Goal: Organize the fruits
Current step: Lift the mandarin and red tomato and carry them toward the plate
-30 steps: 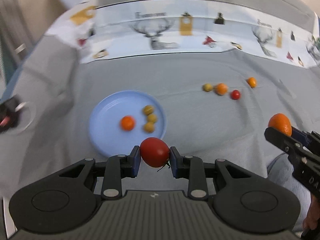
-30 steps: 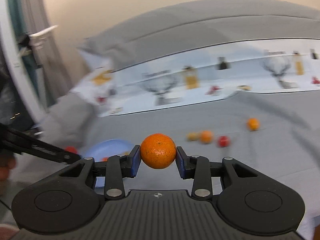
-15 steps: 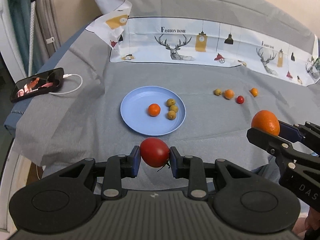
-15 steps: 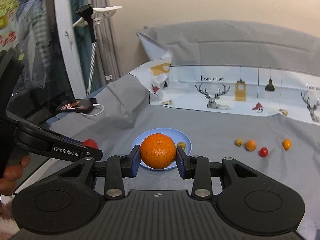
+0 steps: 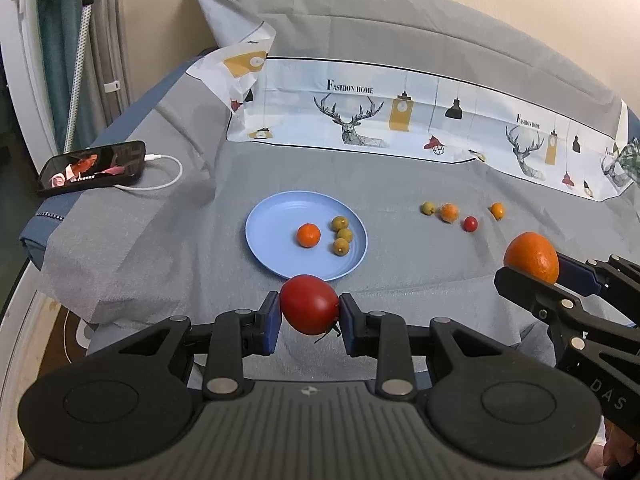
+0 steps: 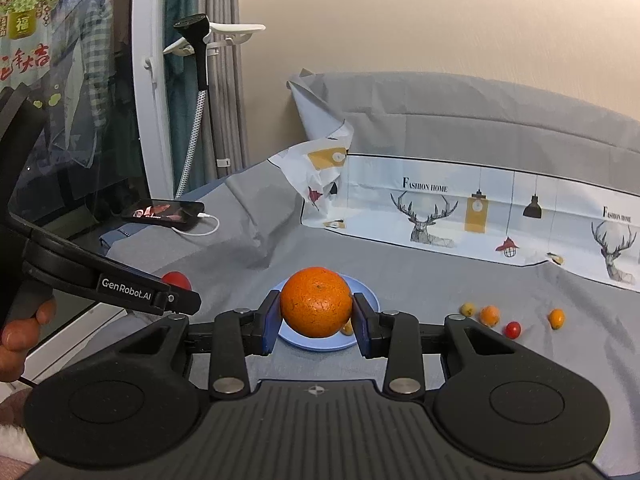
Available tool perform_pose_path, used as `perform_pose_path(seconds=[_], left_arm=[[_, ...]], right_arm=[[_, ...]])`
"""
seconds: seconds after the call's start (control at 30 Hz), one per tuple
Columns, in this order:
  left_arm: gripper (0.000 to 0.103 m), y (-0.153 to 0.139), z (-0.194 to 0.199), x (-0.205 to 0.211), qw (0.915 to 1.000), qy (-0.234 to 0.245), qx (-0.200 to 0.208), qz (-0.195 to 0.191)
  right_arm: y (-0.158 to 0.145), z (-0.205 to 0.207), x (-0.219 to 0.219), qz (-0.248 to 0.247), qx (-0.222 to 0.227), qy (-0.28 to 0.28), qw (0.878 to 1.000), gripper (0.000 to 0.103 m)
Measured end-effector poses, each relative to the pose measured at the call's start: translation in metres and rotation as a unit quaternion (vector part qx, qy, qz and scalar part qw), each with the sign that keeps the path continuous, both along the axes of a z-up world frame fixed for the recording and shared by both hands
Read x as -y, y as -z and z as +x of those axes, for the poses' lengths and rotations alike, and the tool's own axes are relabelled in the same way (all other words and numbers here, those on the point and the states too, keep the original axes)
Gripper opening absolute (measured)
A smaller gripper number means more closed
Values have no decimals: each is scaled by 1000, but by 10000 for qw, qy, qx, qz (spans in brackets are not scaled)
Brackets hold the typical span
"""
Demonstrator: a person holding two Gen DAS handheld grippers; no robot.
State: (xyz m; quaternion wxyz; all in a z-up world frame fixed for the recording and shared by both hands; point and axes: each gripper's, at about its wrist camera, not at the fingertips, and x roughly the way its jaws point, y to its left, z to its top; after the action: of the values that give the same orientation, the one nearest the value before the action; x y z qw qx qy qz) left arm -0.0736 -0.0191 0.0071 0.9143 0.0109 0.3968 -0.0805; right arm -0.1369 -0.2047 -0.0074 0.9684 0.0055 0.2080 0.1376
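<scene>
My left gripper [image 5: 308,312] is shut on a red tomato [image 5: 309,304], held above the near edge of the grey cloth, just in front of the blue plate [image 5: 272,224]. The plate holds a small orange [image 5: 308,235] and three yellow-green fruits [image 5: 343,234]. My right gripper [image 6: 316,316] is shut on a large orange [image 6: 316,307], held in the air to the right; it also shows in the left wrist view [image 5: 531,257]. Several small fruits [image 5: 460,214] lie on the cloth to the plate's right.
A phone [image 5: 92,168] on a white cable lies at the left edge of the bed. A printed white sheet [image 5: 420,120] lies across the back. The grey cloth [image 5: 160,240] drops off at the near and left edges.
Both grippers have pulled back and up from the plate, still holding their fruits. The view has widened and the phone and bed edge have come into sight.
</scene>
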Motion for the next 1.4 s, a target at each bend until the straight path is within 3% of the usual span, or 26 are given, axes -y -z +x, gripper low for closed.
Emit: perform_pose_path(seconds=[1.4], left_arm=[[34,8,11,-2,9997,-39,-223,-2]], right_arm=[[5,10,-3,-34,-191,-11,9998,39]])
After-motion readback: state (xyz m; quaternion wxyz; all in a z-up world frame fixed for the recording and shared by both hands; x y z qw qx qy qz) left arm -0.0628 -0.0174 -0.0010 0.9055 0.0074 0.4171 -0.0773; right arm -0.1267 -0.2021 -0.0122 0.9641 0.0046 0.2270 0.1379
